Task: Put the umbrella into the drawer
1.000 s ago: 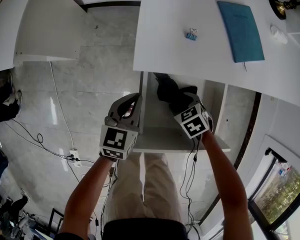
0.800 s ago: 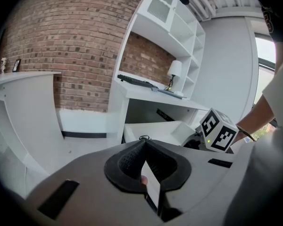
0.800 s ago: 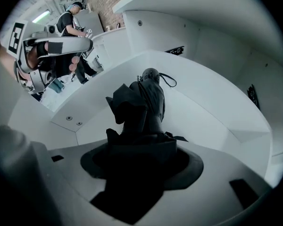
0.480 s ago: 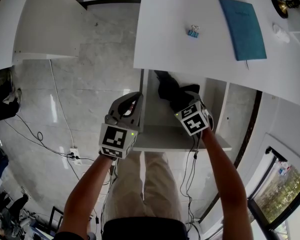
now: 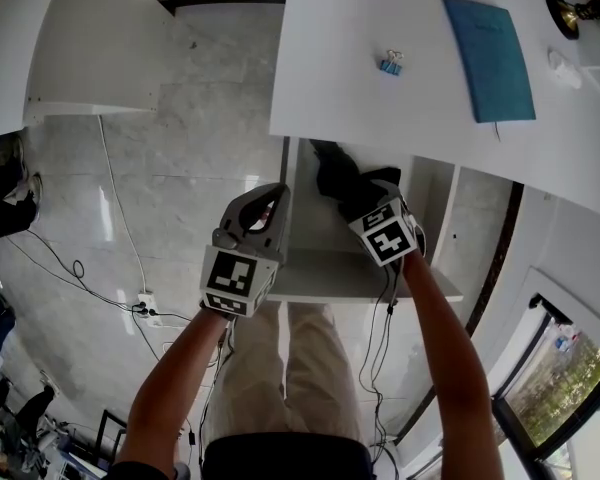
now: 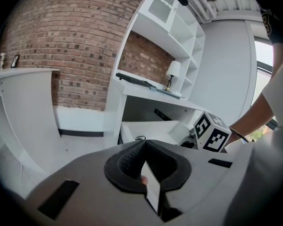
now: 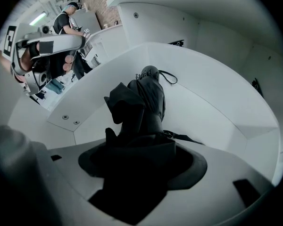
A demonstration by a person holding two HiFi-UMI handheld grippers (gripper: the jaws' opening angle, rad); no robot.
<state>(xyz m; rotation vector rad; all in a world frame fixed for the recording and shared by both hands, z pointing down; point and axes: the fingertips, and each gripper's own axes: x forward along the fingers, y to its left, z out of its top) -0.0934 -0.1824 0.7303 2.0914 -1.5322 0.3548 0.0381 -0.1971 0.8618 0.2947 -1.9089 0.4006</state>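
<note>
Black umbrella (image 5: 333, 174), white drawer (image 5: 318, 230), teal notebook (image 5: 490, 58), red brick wall (image 6: 61, 41).

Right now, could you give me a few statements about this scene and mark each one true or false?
1. The umbrella lies inside the open drawer. True.
2. The blue notebook sits in the drawer. False: it lies on the desk.
3. The left gripper is shut on the drawer's edge. True.
4. The umbrella is bright red. False: it is black.
</note>
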